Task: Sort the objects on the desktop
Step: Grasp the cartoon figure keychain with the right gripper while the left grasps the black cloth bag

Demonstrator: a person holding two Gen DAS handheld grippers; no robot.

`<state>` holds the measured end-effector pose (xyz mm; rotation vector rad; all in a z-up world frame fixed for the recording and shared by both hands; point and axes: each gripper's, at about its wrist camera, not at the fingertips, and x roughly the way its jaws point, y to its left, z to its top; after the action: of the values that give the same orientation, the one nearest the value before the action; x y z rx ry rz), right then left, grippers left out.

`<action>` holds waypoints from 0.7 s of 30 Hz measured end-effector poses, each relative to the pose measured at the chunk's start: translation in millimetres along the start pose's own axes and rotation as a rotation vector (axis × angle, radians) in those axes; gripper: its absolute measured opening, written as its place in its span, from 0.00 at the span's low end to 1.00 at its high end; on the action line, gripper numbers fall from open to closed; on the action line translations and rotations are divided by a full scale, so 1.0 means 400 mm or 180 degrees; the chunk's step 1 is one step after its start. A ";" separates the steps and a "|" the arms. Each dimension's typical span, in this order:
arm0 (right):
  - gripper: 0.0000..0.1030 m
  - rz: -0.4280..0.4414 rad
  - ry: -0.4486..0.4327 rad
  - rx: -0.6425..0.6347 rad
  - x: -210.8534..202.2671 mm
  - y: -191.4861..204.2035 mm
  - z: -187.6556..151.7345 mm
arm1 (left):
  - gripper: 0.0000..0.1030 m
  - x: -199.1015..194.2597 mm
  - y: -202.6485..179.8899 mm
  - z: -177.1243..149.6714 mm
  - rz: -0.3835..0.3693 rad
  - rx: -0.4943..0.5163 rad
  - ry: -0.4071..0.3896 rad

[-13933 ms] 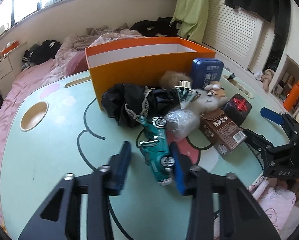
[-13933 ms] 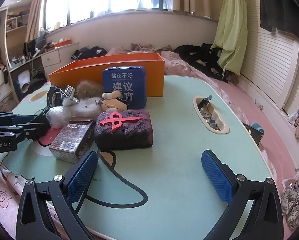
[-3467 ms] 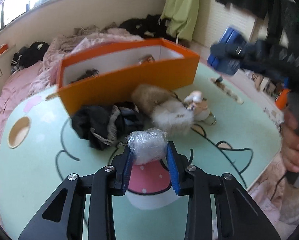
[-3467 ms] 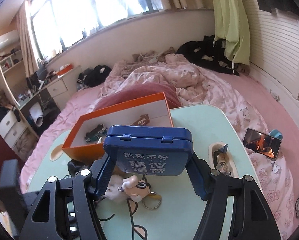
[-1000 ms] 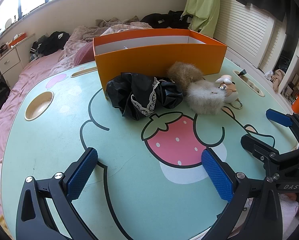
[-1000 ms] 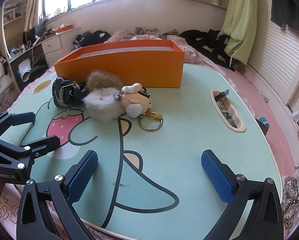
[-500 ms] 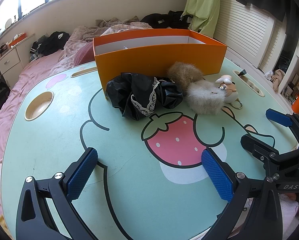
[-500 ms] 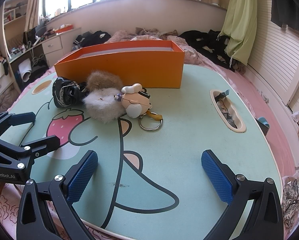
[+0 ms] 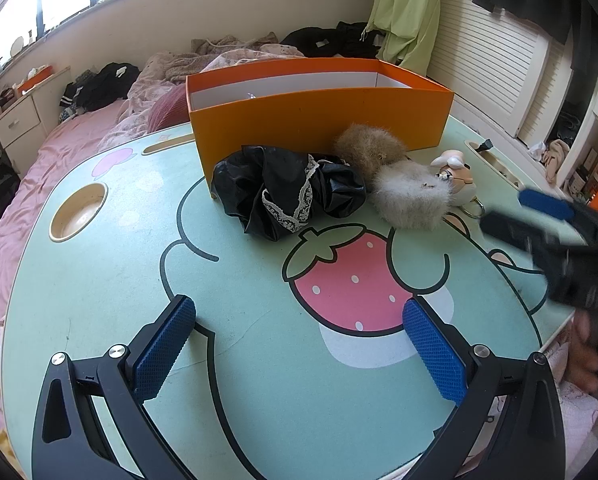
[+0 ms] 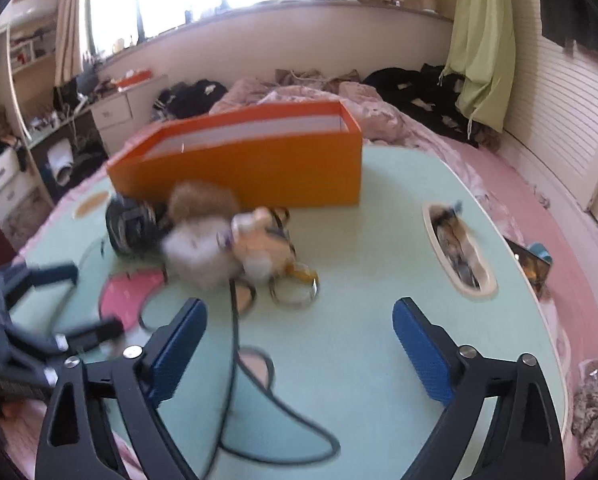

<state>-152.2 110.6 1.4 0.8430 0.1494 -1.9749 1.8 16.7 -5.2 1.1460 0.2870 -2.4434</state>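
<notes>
**A:** Left wrist view first. What is left to sort, and where?

**B:** Three soft things bunched against the near wall of the orange box (image 9: pixel 319 120). The black lace-trimmed cloth (image 9: pixel 287 196) lies at about 12 o'clock from the left gripper (image 9: pixel 299 340); the white fur ball (image 9: pixel 411 200) and tan fur ball (image 9: pixel 369 146) lie toward 1 o'clock, with the cartoon figure keychain (image 9: pixel 457 178) touching the white one. The left gripper is spread wide and holds nothing.

**A:** How would they handle?

**B:** The cloth looks glossy, limp and light; I'd pinch a thick fold at its crown, not the lace edge. The fur balls should squash easily, so close across the middle.

**A:** And the right wrist view?

**B:** Blurred by motion. The right gripper (image 10: pixel 295 344) is also wide apart and empty, over the mint table (image 10: pixel 379 248). The keychain sits at 11 o'clock, its metal ring (image 10: pixel 293 292) flat on the table. The figure's head looks hard and smooth, probably slippery; gripping its sides seems safer than the thin ring.
</notes>
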 end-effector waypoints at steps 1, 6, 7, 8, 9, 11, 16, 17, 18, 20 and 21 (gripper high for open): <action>0.85 0.0040 0.0000 0.0071 0.005 -0.001 0.018 | 1.00 0.000 0.000 0.000 0.0001 0.0000 0.0000; 0.76 -0.0005 -0.0054 0.0319 0.027 0.001 0.081 | 1.00 -0.001 -0.001 0.000 0.0002 0.0001 0.0001; 0.76 -0.0032 0.0006 0.0368 0.043 -0.001 0.089 | 1.00 0.000 -0.001 0.000 0.0003 0.0001 0.0001; 0.74 -0.0043 0.0069 0.0394 0.057 -0.008 0.095 | 1.00 0.000 -0.001 0.000 0.0003 0.0001 0.0001; 0.70 -0.0060 0.0188 0.0408 0.074 -0.009 0.096 | 1.00 0.000 -0.001 0.000 0.0002 0.0002 0.0002; 0.52 -0.0029 0.0400 0.0427 0.103 -0.015 0.086 | 1.00 -0.002 0.000 0.001 0.0005 0.0005 0.0000; 0.46 -0.0051 0.0342 0.0332 0.089 -0.012 0.075 | 1.00 -0.003 0.000 0.001 0.0009 0.0010 -0.0004; 0.46 -0.0006 0.0332 0.0383 0.086 -0.020 0.075 | 1.00 -0.004 0.001 0.002 0.0005 0.0001 -0.0008; 0.46 0.0028 0.0322 0.0430 0.082 -0.028 0.074 | 1.00 -0.006 0.004 0.002 -0.0017 -0.0018 -0.0019; 0.46 0.0162 0.0271 0.0545 0.068 -0.044 0.062 | 1.00 -0.013 0.021 0.006 -0.0110 -0.0115 -0.0050; 0.46 0.0199 0.0245 0.0581 0.060 -0.050 0.056 | 1.00 -0.017 0.029 0.009 -0.0133 -0.0166 -0.0071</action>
<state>-187.0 94.6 -0.8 1.0298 -0.0131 -1.9186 8.7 7.0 2.4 1.1004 0.3690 -2.4681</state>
